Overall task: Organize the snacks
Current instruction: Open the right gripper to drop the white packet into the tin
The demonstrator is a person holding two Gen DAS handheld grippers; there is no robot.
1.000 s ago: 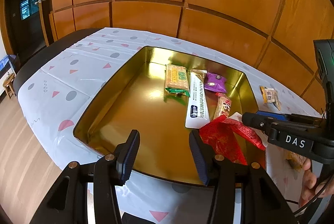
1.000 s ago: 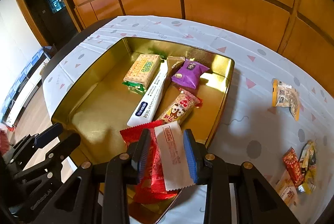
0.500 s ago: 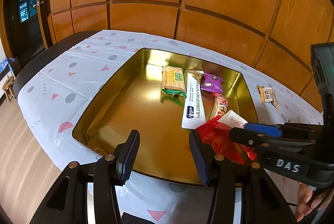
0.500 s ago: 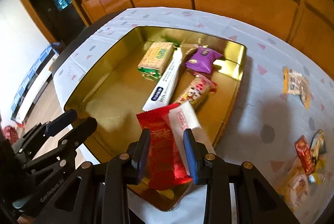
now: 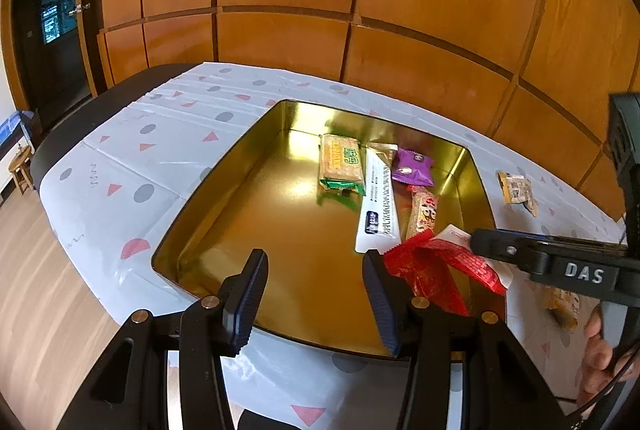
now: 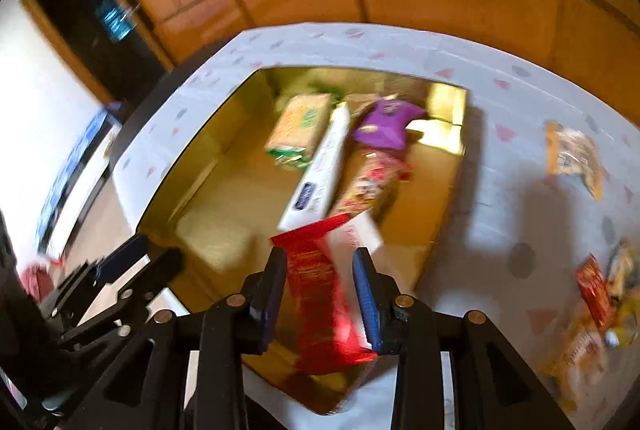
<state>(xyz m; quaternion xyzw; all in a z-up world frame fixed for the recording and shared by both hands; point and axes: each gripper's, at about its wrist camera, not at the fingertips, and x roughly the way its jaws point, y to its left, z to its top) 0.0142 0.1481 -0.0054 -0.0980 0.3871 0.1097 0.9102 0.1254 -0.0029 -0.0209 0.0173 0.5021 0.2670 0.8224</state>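
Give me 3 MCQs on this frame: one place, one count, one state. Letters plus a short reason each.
1. Where does the purple packet lie?
A. in the gold tray, near its far right corner
B. on the tablecloth, left of the tray
C. in the left gripper

2. How many snack packets lie flat on the tray floor?
A. two
B. four
C. seven

3. What is the right gripper doing?
A. open, with nothing between its pads
B. shut on the red packet
C. shut on the tray's rim

Key: 1 A, it rests inside by the far wall. 2 B, cracker pack, white bar, purple packet and a red-and-tan packet. 3 B, the packet sits clamped between both pads.
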